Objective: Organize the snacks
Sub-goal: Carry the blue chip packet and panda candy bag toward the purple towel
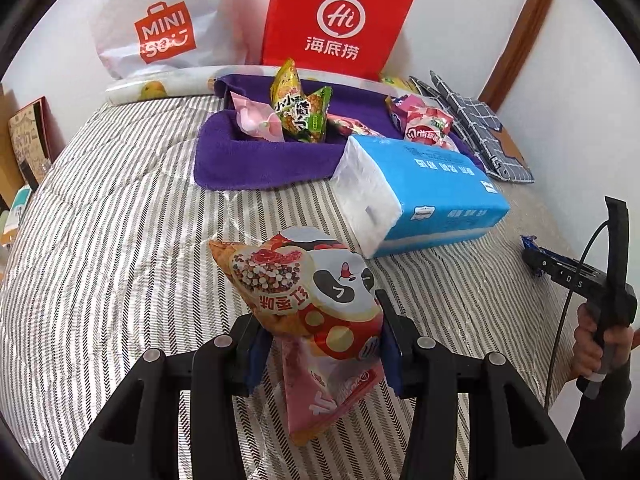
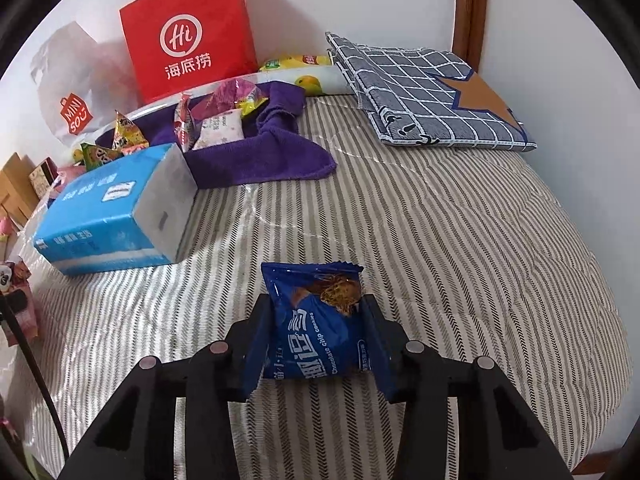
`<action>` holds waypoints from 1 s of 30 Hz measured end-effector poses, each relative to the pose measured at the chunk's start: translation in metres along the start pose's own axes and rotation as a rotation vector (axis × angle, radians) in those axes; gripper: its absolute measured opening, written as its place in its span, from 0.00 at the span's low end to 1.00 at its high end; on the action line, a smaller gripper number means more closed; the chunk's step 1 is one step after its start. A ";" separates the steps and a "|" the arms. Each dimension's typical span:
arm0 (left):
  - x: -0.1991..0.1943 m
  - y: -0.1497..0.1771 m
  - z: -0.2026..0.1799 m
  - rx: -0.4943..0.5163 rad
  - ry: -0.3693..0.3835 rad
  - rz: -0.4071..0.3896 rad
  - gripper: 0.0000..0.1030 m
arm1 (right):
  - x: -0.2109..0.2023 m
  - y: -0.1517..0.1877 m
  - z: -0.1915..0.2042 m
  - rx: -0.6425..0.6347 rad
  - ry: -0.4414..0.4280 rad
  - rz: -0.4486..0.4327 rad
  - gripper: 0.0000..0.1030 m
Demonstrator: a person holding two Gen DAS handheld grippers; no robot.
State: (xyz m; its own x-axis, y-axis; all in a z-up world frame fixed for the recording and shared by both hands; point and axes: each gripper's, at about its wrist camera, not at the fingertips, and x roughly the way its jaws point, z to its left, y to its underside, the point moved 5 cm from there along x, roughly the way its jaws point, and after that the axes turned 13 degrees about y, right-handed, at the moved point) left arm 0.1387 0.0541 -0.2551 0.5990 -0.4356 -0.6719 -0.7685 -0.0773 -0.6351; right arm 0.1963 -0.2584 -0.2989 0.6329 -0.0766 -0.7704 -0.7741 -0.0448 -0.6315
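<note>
My left gripper (image 1: pixel 320 332) is shut on a red and pink panda snack bag (image 1: pixel 316 304), held above the striped bedspread (image 1: pixel 120 208). My right gripper (image 2: pixel 318 320) is shut on a blue chocolate chip cookie packet (image 2: pixel 320 320), also above the bedspread (image 2: pixel 460 240). The right gripper also shows at the right edge of the left wrist view (image 1: pixel 568 268). A purple towel (image 1: pixel 256 156) at the far side holds several snack packets (image 1: pixel 300 108); it also shows in the right wrist view (image 2: pixel 256 152) with packets (image 2: pixel 216 120) on it.
A blue tissue pack (image 1: pixel 424 196) lies in front of the towel, also in the right wrist view (image 2: pixel 108 208). A red paper bag (image 1: pixel 340 20) and a white Miniso bag (image 1: pixel 160 24) stand against the wall. A folded checked cloth (image 2: pixel 424 96) lies at the far right.
</note>
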 end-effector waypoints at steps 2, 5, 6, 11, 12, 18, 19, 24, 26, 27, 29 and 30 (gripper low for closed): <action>-0.002 -0.001 0.002 -0.003 0.000 -0.005 0.45 | -0.004 -0.002 0.002 -0.001 -0.002 -0.011 0.41; -0.003 -0.003 0.003 -0.007 0.004 -0.011 0.45 | -0.011 -0.007 0.005 -0.003 -0.005 -0.031 0.41; -0.004 -0.003 0.004 -0.009 0.006 -0.014 0.45 | -0.013 -0.008 0.006 -0.004 -0.007 -0.036 0.41; -0.007 -0.007 0.004 -0.016 0.019 -0.026 0.45 | -0.024 -0.019 0.014 -0.012 -0.018 -0.069 0.41; -0.007 -0.009 0.003 -0.014 0.021 -0.028 0.45 | -0.027 -0.021 0.016 -0.014 -0.021 -0.077 0.41; -0.009 -0.015 -0.004 0.006 0.027 -0.040 0.45 | -0.039 -0.031 0.028 -0.034 -0.036 -0.119 0.41; -0.009 -0.016 -0.005 0.007 0.028 -0.041 0.45 | -0.040 -0.032 0.029 -0.037 -0.037 -0.124 0.41; -0.011 -0.019 -0.008 0.014 0.032 -0.046 0.45 | -0.045 -0.035 0.034 -0.047 -0.044 -0.140 0.41; -0.011 -0.020 -0.009 0.016 0.034 -0.047 0.45 | -0.047 -0.037 0.035 -0.048 -0.048 -0.147 0.41; -0.011 -0.020 -0.010 0.016 0.036 -0.048 0.45 | -0.048 -0.037 0.035 -0.048 -0.049 -0.149 0.41; -0.010 -0.020 -0.011 0.017 0.041 -0.047 0.45 | -0.050 -0.039 0.036 -0.048 -0.052 -0.155 0.41; -0.010 -0.021 -0.012 0.018 0.043 -0.047 0.45 | -0.051 -0.040 0.037 -0.048 -0.053 -0.158 0.41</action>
State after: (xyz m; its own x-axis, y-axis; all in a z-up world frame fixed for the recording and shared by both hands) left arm 0.1461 0.0498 -0.2308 0.6240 -0.4696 -0.6246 -0.7353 -0.0823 -0.6727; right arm 0.1952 -0.2163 -0.2376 0.7455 -0.0122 -0.6664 -0.6640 -0.0999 -0.7410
